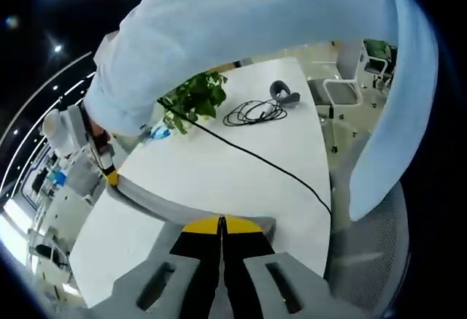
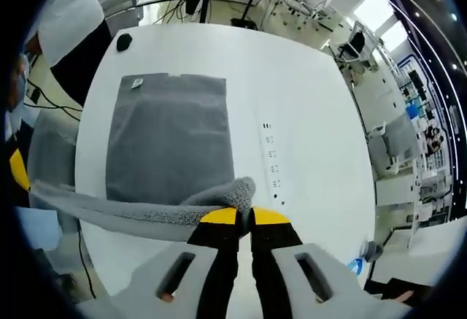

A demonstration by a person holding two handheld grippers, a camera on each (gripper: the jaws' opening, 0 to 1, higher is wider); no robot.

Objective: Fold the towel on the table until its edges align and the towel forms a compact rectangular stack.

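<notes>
**Mid-fold: near edge of the towel lifted, both corners pinched**

Office space all round, desks and chairs in the background, and a big rounded white table (image 2: 306,107) doing duty as the work surface. Lying flat on it is the grey towel (image 2: 169,140), soft terry-looking cloth with a small tag at its far left corner.

Right gripper (image 2: 244,215) has its yellow-tipped jaws pressed together on the near right corner of the towel, which bunches up into a fuzzy little lump at the tips. From there the lifted edge runs off to the left as a taut band. In the left gripper view, the left gripper (image 1: 221,224) is likewise clamped on that grey edge, jaws closed with no gap.

So I'd say this is the first fold in progress. Next move probably calls for carrying both corners over toward the far edge together, keeping the band level so the edges line up.

Other stuff on the table: a leafy green plant (image 1: 193,100), a coiled black cable (image 1: 255,112), and a white power strip (image 2: 270,158).
</notes>
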